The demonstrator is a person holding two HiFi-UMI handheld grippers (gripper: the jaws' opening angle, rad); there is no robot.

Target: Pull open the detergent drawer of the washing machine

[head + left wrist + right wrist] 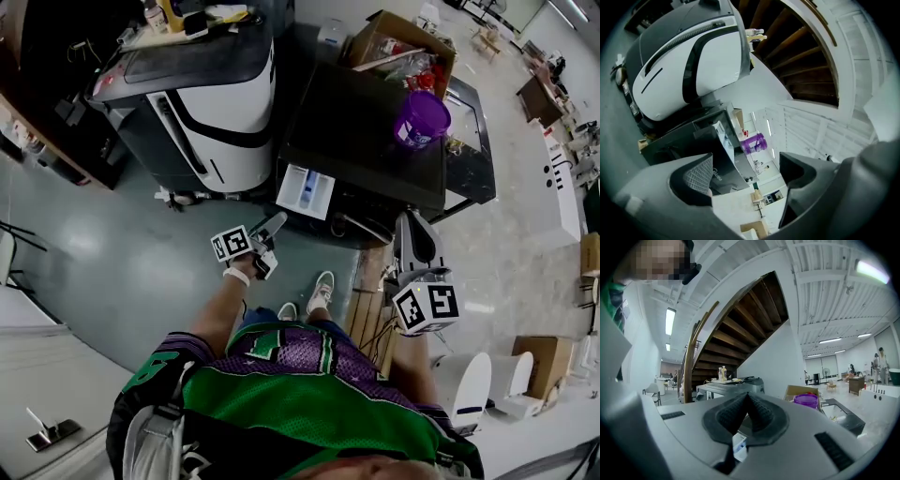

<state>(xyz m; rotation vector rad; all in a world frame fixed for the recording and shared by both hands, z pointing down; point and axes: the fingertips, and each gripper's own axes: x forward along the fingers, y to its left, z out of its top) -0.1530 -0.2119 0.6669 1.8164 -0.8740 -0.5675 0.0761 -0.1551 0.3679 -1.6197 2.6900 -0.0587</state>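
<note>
detergent drawer (306,191) sticking out of washing machine (366,131) front, already open | left gripper (272,228) gaping wide, empty, just off drawer's 7 o'clock | right gripper (412,227) pinched closed on nothing, out at drawer's 4 o'clock | purple tub (422,119) up top

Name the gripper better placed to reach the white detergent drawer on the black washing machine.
Left. The left gripper sits close in front of the white detergent drawer, jaws apart; the right gripper is farther aside, jaws together.

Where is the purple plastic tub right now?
Head view, right of centre: the purple plastic tub stands on the black washing machine's top, beside the open cardboard box.
</note>
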